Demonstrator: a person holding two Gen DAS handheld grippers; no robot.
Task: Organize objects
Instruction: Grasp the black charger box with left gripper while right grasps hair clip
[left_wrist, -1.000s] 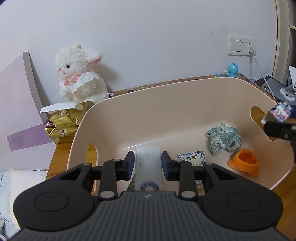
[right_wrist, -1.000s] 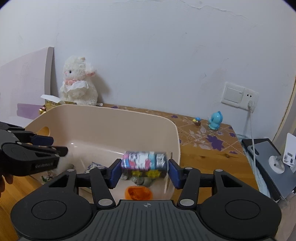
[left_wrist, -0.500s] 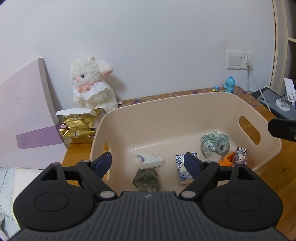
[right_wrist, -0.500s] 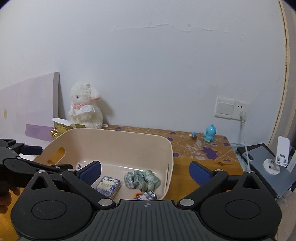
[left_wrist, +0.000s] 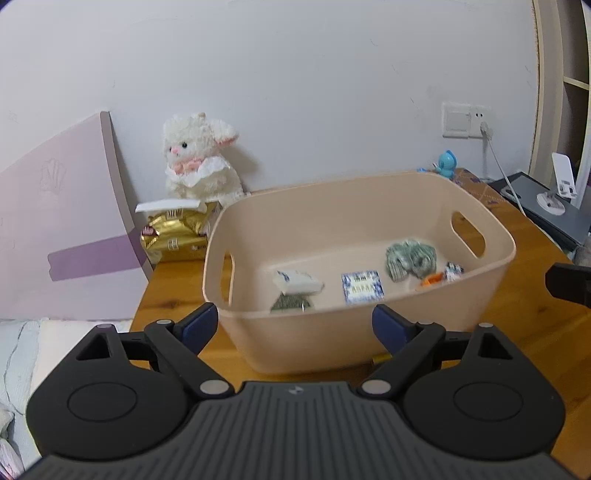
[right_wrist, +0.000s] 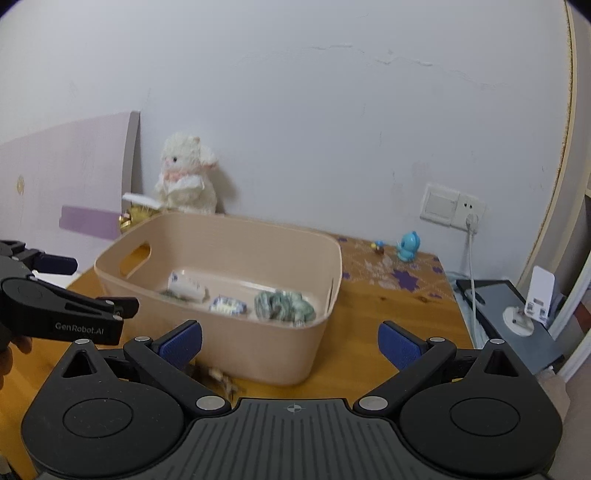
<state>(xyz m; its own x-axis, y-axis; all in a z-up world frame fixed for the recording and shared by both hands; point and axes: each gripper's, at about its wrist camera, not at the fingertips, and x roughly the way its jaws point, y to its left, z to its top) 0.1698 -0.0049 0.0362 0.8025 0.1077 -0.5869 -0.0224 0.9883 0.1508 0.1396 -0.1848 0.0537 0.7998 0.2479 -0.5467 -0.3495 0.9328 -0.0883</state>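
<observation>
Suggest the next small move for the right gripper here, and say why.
Probably lower the right gripper toward the small brownish item on the wooden table, just in front of the beige plastic basket. Its jaws stand wide with nothing between them, and that blurred item looks like the only loose thing outside the basket near it.

Ahead of the tool, a smooth matt plastic bin (left_wrist: 354, 343) is seen on a varnished wooden table (left_wrist: 535, 325). Crumpled cloth (left_wrist: 410, 258) lies inside — soft, checked. Beyond, a fluffy plush toy (left_wrist: 199, 162) (white) and glossy gold foil packaging (left_wrist: 173, 236) are visible.
</observation>
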